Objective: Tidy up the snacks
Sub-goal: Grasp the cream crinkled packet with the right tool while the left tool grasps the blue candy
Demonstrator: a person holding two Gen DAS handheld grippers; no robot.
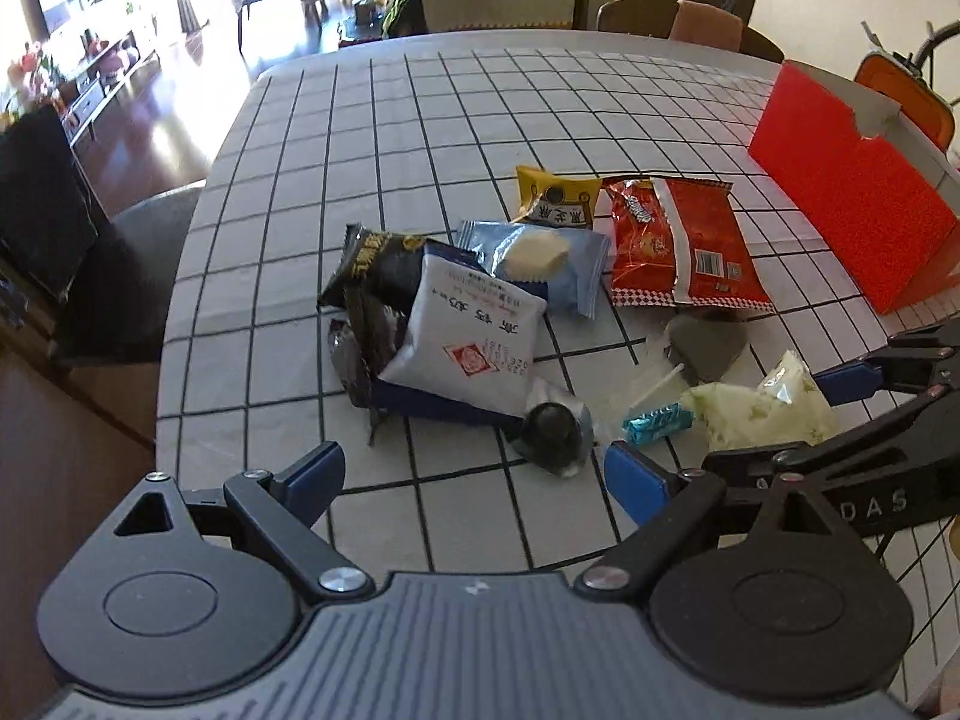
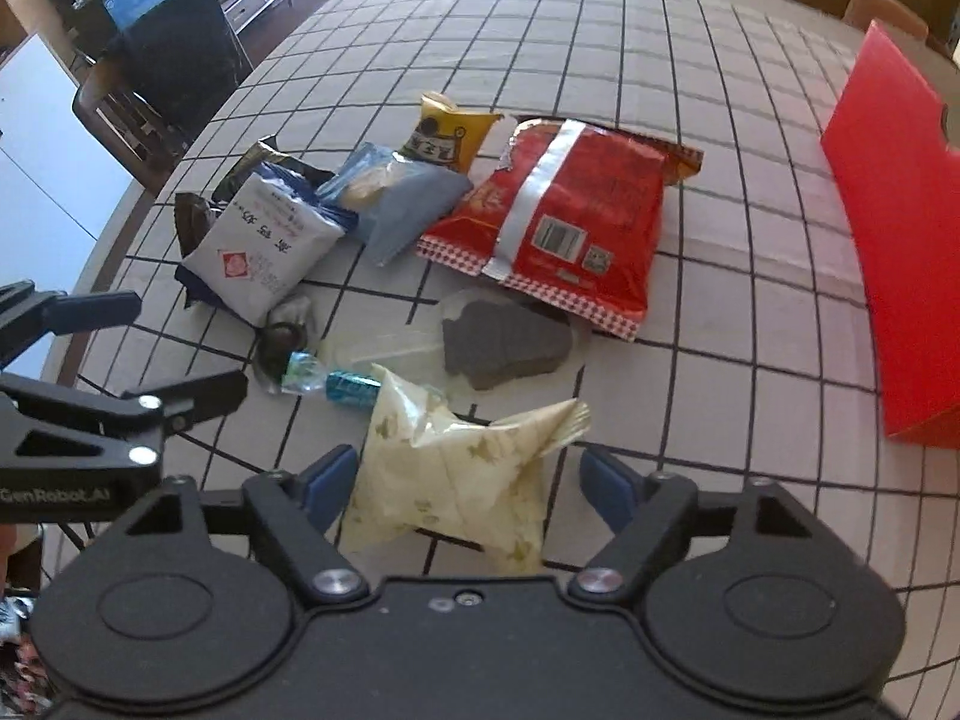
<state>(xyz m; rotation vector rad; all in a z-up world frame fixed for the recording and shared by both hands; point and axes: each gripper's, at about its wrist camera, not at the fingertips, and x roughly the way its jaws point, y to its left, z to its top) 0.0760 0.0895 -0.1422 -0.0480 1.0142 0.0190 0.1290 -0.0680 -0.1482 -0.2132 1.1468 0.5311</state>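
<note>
A: Where does the right tool (image 2: 462, 483) stand?

B: Low over the near edge of the counter (image 2: 690, 48), which wears a white cloth with a black grid. A crumpled cream wrapper (image 2: 456, 480) lies between its blue pads (image 2: 327, 483). The left pad sits right at the wrapper's edge; the right pad is clear of it, so the tool is open around the wrapper, not clamped on it.

A: And the left tool (image 1: 474, 474)?

B: Open as well, with nothing between its pads. Just ahead of it lies a small dark sweet in clear wrap (image 1: 555, 429), and beside that a teal foil candy (image 1: 657, 423).

A: The rest of the snacks?

B: Heaped in the middle of the counter. A white packet with a red stamp (image 1: 468, 339) rests on a dark blue one, with a black packet (image 1: 378, 267) behind it. A pale blue packet (image 1: 540, 261) showing a cream piece lies next to that, then a yellow packet (image 1: 558, 195) and a big red bag (image 2: 570, 222) lying back side up. A grey wafer in clear film (image 2: 504, 345) sits just in front of the red bag.

A: Any container?

B: A red box (image 2: 900, 252) stands at the right side of the counter, well apart from the heap.
</note>
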